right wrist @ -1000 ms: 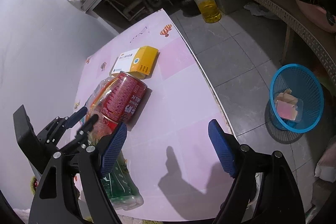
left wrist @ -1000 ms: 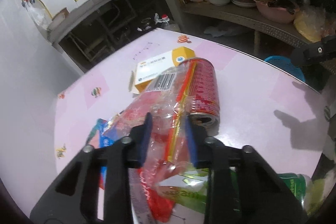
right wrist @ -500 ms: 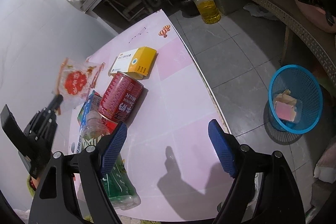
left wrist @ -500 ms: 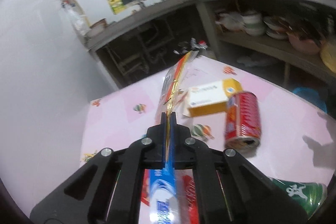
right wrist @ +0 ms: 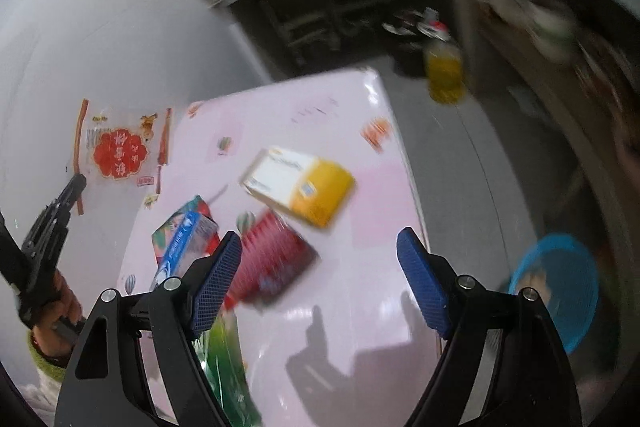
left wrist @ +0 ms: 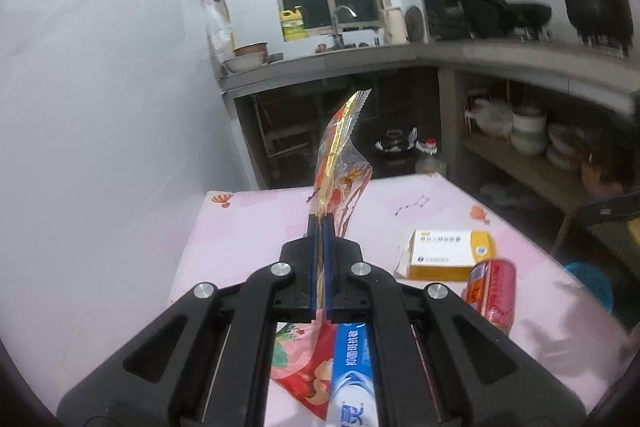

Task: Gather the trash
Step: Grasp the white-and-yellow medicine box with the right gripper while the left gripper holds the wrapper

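My left gripper (left wrist: 320,223) is shut on a clear snack wrapper (left wrist: 340,155) with red print and holds it up above the pink table (left wrist: 240,227). The right wrist view shows the same wrapper (right wrist: 116,147) hanging flat from the left gripper (right wrist: 76,185), a hand behind it. On the table lie a red can (left wrist: 492,295), a yellow-and-white box (left wrist: 448,253), a blue-and-white box (left wrist: 352,367) and a red bag (left wrist: 304,363). My right gripper (right wrist: 320,243) hovers over the red can (right wrist: 272,259). Its jaws are opening and its pads touch nothing.
A green bottle (right wrist: 228,367) lies near the table's front. A blue basket (right wrist: 556,291) with scraps stands on the floor to the right. An oil bottle (right wrist: 444,75) stands by the shelf of bowls (left wrist: 524,135). A white wall lies to the left.
The left gripper closed on the wrapper and lifted it off the pile, rolling upright. The right gripper swung over the can and its jaws widened.
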`<state>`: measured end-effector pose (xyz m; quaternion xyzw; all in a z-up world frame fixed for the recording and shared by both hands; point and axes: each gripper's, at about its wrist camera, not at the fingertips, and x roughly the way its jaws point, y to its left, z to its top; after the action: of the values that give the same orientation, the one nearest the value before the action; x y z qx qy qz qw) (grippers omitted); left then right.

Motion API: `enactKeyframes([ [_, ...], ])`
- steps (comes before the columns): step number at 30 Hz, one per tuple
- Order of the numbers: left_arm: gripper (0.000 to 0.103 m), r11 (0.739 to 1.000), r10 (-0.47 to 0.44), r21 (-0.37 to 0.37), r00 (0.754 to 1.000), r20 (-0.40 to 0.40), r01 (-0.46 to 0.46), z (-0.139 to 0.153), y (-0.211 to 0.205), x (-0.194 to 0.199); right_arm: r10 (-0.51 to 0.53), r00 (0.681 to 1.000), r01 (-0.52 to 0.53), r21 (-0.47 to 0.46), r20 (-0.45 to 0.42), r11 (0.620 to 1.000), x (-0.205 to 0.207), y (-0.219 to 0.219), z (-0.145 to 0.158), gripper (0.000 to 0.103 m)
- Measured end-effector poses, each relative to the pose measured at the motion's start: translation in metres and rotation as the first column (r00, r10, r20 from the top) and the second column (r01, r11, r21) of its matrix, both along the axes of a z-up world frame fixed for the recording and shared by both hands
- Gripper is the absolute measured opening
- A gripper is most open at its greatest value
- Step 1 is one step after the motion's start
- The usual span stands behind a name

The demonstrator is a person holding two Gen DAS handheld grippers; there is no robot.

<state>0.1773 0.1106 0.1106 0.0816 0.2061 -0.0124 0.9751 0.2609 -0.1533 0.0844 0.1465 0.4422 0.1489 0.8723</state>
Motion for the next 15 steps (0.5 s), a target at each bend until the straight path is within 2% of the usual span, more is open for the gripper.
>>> enactKeyframes([
  [1,0.001,0.999,-0.003,-0.037,1.000,-0.007,0.003,0.002,0.005,0.001,0.028,1.000,-0.027,-0.021,0.006,0.999,0.010,0.006,0.003,0.089],
  [3,0.001,0.996,-0.007,-0.086,1.000,-0.022,0.005,0.003,0.011,0.003,0.133,0.991,-0.132,-0.080,0.001,0.988,0.039,0.030,0.005,0.091],
  [6,0.001,0.986,-0.008,-0.168,0.998,-0.054,-0.001,0.002,0.023,0.009,0.277,0.961,-0.277,-0.187,-0.026,0.943,0.074,0.070,-0.003,0.092],
  [9,0.001,0.980,-0.002,-0.201,0.997,-0.071,-0.013,-0.002,0.029,0.015,0.399,0.916,-0.392,-0.274,-0.034,0.878,0.100,0.105,-0.015,0.093],
  [11,0.001,0.978,0.002,-0.209,0.997,-0.074,-0.017,-0.004,0.029,0.016,0.469,0.879,-0.472,-0.314,-0.091,0.824,0.117,0.125,-0.030,0.093],
  [15,0.001,0.975,-0.003,-0.224,0.997,-0.076,-0.014,-0.004,0.032,0.020,0.528,0.828,-0.556,-0.407,-0.192,0.724,0.139,0.150,-0.055,0.093],
])
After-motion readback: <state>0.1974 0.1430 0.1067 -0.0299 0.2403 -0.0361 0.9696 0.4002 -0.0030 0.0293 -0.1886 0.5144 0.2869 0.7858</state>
